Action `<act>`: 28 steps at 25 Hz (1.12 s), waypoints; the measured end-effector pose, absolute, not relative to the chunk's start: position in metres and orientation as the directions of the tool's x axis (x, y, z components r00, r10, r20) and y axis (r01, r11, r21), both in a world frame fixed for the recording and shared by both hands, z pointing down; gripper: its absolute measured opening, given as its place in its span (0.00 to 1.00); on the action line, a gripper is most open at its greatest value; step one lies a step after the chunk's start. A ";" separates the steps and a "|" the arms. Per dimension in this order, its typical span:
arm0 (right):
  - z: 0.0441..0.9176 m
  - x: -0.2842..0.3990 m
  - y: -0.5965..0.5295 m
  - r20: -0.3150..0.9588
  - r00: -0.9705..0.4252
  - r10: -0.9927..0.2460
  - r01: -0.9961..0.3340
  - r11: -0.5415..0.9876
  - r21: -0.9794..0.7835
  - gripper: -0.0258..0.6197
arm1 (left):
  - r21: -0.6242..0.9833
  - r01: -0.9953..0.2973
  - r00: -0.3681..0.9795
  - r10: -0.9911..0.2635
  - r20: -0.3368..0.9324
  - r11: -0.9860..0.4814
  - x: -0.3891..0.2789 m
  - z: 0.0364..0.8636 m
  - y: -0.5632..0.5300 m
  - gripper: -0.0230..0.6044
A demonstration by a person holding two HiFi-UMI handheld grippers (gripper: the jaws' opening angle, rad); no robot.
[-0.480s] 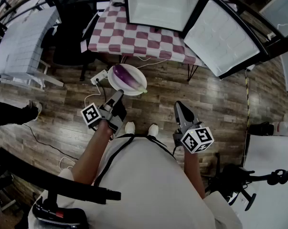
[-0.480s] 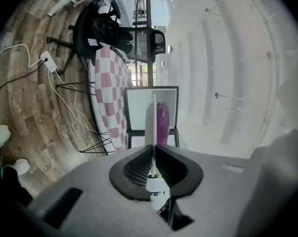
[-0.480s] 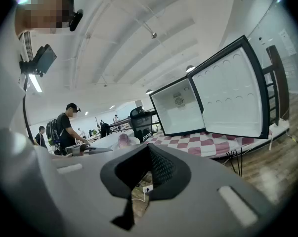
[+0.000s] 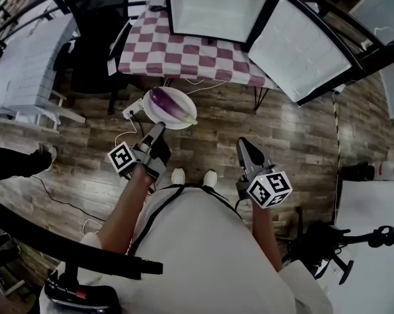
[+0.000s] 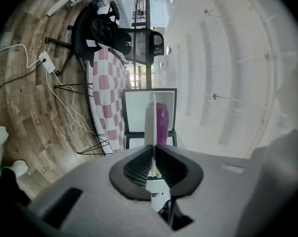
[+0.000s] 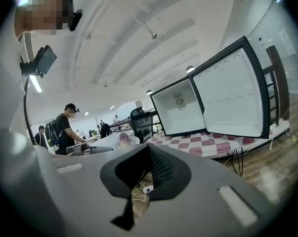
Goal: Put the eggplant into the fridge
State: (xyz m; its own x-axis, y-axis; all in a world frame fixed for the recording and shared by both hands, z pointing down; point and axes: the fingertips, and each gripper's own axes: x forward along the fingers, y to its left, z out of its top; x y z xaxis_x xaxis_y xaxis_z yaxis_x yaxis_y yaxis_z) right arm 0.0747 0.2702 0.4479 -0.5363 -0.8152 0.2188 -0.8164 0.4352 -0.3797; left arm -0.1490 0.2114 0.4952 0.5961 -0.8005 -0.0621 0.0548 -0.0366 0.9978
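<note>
A purple eggplant point(image 4: 168, 103) lies on a white plate point(image 4: 151, 112) held out over the wood floor. My left gripper point(image 4: 159, 133) is shut on the plate's near rim. In the left gripper view the plate point(image 5: 149, 120) shows edge-on between the jaws, with the eggplant point(image 5: 161, 122) beside it. The small fridge point(image 4: 216, 8) stands open on the checkered table point(image 4: 183, 56), its door point(image 4: 301, 51) swung right. My right gripper point(image 4: 247, 150) hangs to the right, shut and empty. In the right gripper view, the right gripper point(image 6: 149, 149) faces the open fridge point(image 6: 176, 107).
A power strip point(image 4: 132, 108) with white cables lies on the floor under the plate. A black office chair point(image 4: 95, 51) stands left of the table, with a white bench point(image 4: 27, 64) beyond it. Black camera gear point(image 4: 334, 247) sits at lower right. A person point(image 6: 67, 127) stands in the background.
The plate with the eggplant has edged slightly up and left in the head view, still in the left gripper's hold. The right gripper has hardly moved.
</note>
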 end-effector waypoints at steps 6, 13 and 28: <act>0.453 0.076 0.272 0.229 -0.514 -0.827 -0.827 0.406 -0.389 0.05 | 0.997 0.061 0.599 -0.798 -0.071 -0.043 -0.152 0.497 0.213 0.08; 0.451 0.065 0.270 0.224 -0.498 -0.838 -0.833 0.390 -0.393 0.05 | 0.997 0.068 0.608 -0.790 -0.076 -0.043 -0.165 0.498 0.213 0.08; 0.458 0.006 0.274 0.248 -0.506 -0.826 -0.835 0.397 -0.381 0.05 | 0.996 0.080 0.600 -0.797 -0.073 -0.031 -0.220 0.514 0.218 0.08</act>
State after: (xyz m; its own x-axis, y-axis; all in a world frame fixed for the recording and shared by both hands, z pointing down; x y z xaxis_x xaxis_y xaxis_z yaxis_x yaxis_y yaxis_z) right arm 0.0057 0.2742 0.4584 -0.5056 -0.8264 0.2478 -0.8351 0.3966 -0.3813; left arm -0.2203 0.2182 0.5144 0.5999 -0.7967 -0.0727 0.0797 -0.0308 0.9963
